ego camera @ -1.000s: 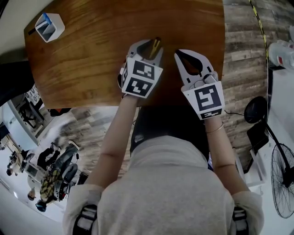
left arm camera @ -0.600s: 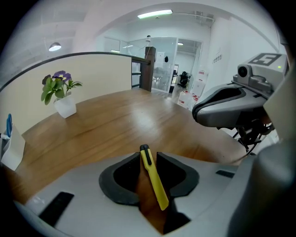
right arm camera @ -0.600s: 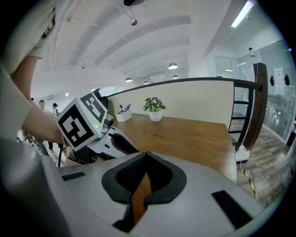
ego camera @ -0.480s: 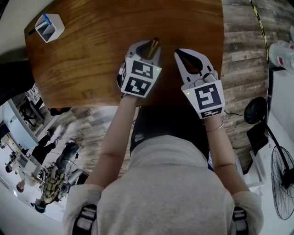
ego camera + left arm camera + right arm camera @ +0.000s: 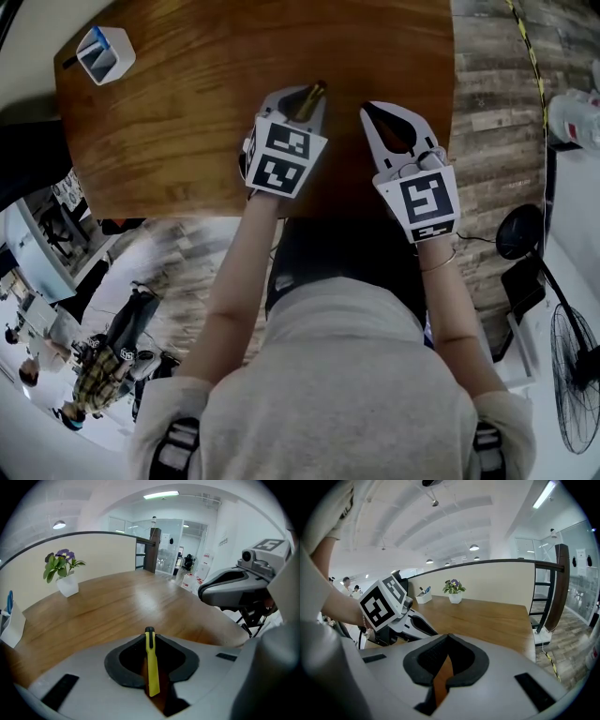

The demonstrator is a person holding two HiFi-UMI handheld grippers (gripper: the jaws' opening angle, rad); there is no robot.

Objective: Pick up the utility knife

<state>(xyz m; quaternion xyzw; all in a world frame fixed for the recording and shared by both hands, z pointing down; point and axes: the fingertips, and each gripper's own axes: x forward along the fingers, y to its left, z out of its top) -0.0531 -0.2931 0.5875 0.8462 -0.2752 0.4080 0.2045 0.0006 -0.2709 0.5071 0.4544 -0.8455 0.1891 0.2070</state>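
The yellow utility knife (image 5: 151, 667) stands on edge between the jaws of my left gripper (image 5: 149, 634), black end pointing away. The jaws have just been closing and now pinch the knife. In the head view the left gripper (image 5: 302, 94) is over the near middle of the wooden table (image 5: 187, 122), and the knife's end (image 5: 313, 91) pokes out past its tips. My right gripper (image 5: 367, 110) hovers just to the right, shut with nothing in it; its own view shows the jaws (image 5: 447, 637) meeting at the tips, with table wood showing in the gap behind them.
A white pen holder (image 5: 103, 53) stands at the table's far left corner, and a potted plant (image 5: 65, 573) sits by the curved back edge. The table's right edge (image 5: 454, 112) drops to plank floor. A fan (image 5: 572, 375) stands on the floor at right.
The left gripper's jaws have narrowed onto the knife. Both hands have stayed almost where they were.
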